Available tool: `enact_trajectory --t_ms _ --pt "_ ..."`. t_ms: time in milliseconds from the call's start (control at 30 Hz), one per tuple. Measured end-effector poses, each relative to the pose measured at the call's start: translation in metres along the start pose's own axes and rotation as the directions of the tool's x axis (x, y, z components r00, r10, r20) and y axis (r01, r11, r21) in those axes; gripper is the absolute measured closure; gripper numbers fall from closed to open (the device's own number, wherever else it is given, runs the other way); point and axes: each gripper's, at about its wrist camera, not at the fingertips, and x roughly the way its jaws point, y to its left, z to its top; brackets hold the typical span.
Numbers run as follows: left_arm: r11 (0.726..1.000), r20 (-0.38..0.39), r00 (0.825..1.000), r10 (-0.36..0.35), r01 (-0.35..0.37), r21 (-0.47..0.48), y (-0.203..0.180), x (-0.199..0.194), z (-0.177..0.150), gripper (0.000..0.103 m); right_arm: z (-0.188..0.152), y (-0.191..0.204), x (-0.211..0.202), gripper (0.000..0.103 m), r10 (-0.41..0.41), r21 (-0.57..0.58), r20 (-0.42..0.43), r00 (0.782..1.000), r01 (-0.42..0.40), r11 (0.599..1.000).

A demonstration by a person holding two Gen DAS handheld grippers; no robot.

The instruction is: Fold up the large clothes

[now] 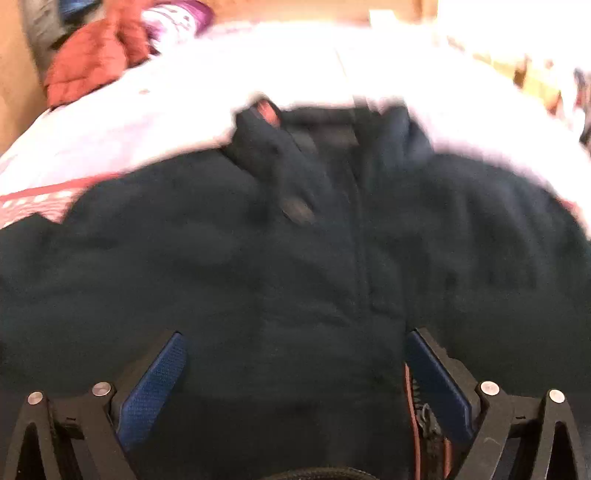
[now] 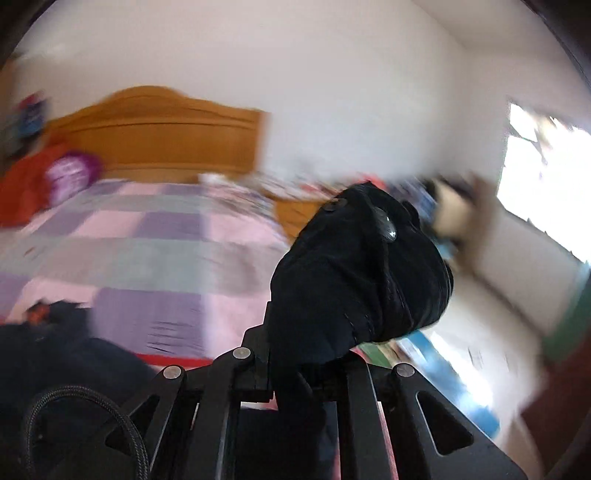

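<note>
A large dark navy jacket [image 1: 258, 258] lies spread on the bed, its front seam running up the middle and a zipper [image 1: 424, 417] beside my right-hand pad. Just above the jacket hangs my left gripper [image 1: 295, 334], open, its blue pads [image 1: 155, 391] wide apart and nothing between them. In the right wrist view, my right gripper [image 2: 310, 343] is shut on a bunched part of the same jacket [image 2: 354, 273], a dark fold with snap buttons, lifted high above the bed. The cloth hides its fingertips. More of the jacket [image 2: 55, 350] lies at the lower left.
The bed wears a pink and purple checked cover [image 2: 147, 236] below a wooden headboard [image 2: 166, 136]. A red garment [image 1: 92, 59] and a purple and white item [image 1: 173, 18] lie at the bed's head. A bright window [image 2: 535, 166] is on the right.
</note>
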Motion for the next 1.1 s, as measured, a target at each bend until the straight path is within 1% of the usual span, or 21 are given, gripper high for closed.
enact_trajectory --t_ms 67,133,167,200,267,333,367,433,500,567,633,700,800,833,867,900,933,967,1000,1067,1100 --pt "0.999 0.031 0.999 -0.015 0.017 -0.050 0.028 -0.027 0.003 0.004 0.014 0.062 -0.004 0.091 0.089 -0.086 0.023 0.996 -0.087 0.992" --pt "0.998 0.048 0.999 -0.004 0.007 -0.068 0.056 -0.052 -0.002 0.004 0.017 0.113 -0.004 0.091 0.154 -0.144 0.019 0.988 -0.149 0.978" --pt "0.997 0.049 0.999 0.011 -0.007 -0.077 0.074 -0.065 -0.006 0.004 0.016 0.148 -0.004 0.091 0.196 -0.181 0.010 0.981 -0.191 0.965" --pt "0.997 0.054 0.999 0.010 -0.006 -0.081 0.088 -0.074 -0.011 0.004 0.014 0.173 -0.004 0.091 0.223 -0.207 0.001 0.975 -0.218 0.954" --pt "0.996 0.047 0.998 0.044 -0.041 -0.076 0.117 -0.091 -0.024 0.004 0.002 0.228 -0.003 0.091 0.273 -0.276 -0.028 0.962 -0.270 0.922" --pt "0.995 0.024 0.996 0.083 -0.081 -0.055 0.142 -0.101 -0.038 0.004 -0.017 0.281 0.002 0.091 0.326 -0.323 -0.076 0.942 -0.333 0.886" --pt "0.994 0.016 0.995 0.099 -0.098 -0.049 0.150 -0.103 -0.045 0.004 -0.030 0.312 0.006 0.091 0.340 -0.371 -0.113 0.934 -0.357 0.857" --pt "0.992 -0.002 0.993 0.122 -0.122 -0.041 0.167 -0.106 -0.054 0.004 -0.052 0.357 0.003 0.091 0.351 -0.448 -0.160 0.923 -0.385 0.807" --pt "0.990 -0.016 0.991 0.135 -0.136 -0.042 0.180 -0.107 -0.062 0.004 -0.079 0.395 0.008 0.091 0.342 -0.520 -0.222 0.913 -0.407 0.750" --pt "0.990 -0.030 0.990 0.134 -0.136 -0.050 0.189 -0.104 -0.067 0.004 -0.102 0.416 0.013 0.091 0.325 -0.557 -0.251 0.912 -0.411 0.722" --pt "0.990 -0.038 0.991 0.131 -0.133 -0.052 0.193 -0.100 -0.068 0.004 -0.116 0.428 0.014 0.090 0.313 -0.566 -0.255 0.915 -0.403 0.719" --pt "0.990 -0.034 0.991 0.130 -0.132 -0.053 0.193 -0.098 -0.067 0.004 -0.125 0.433 0.015 0.090 0.317 -0.566 -0.266 0.911 -0.413 0.714" --pt "0.991 -0.034 0.992 0.120 -0.122 -0.059 0.189 -0.096 -0.065 0.004 -0.139 0.443 0.014 0.082 0.309 -0.616 -0.273 0.911 -0.412 0.672" --pt "0.991 -0.036 0.993 0.117 -0.119 -0.059 0.187 -0.095 -0.065 0.004 -0.142 0.444 0.009 0.076 0.305 -0.628 -0.278 0.911 -0.412 0.660" --pt "0.992 -0.034 0.993 0.114 -0.115 -0.056 0.184 -0.099 -0.068 0.004 -0.143 0.442 0.007 0.073 0.307 -0.626 -0.289 0.907 -0.422 0.656" --pt "0.992 -0.031 0.993 0.113 -0.114 -0.051 0.180 -0.099 -0.067 0.004 -0.140 0.435 0.003 0.065 0.322 -0.611 -0.295 0.900 -0.436 0.660" --pt "0.993 -0.029 0.993 0.111 -0.113 -0.045 0.176 -0.101 -0.067 0.004 -0.136 0.429 -0.001 0.044 0.337 -0.588 -0.295 0.894 -0.448 0.673" --pt "0.993 -0.025 0.994 0.108 -0.109 -0.038 0.173 -0.102 -0.066 0.004 -0.131 0.418 -0.007 0.032 0.353 -0.553 -0.290 0.889 -0.457 0.697" --pt "0.994 -0.021 0.994 0.105 -0.105 -0.033 0.171 -0.102 -0.064 0.004 -0.128 0.405 -0.015 0.015 0.378 -0.506 -0.284 0.881 -0.473 0.721" --pt "0.995 -0.018 0.995 0.101 -0.102 -0.023 0.165 -0.101 -0.059 0.004 -0.122 0.376 -0.034 0.013 0.437 -0.417 -0.283 0.854 -0.520 0.745" --pt "0.995 -0.019 0.995 0.100 -0.100 -0.019 0.162 -0.099 -0.056 0.004 -0.121 0.365 -0.040 0.013 0.439 -0.394 -0.282 0.853 -0.520 0.758"
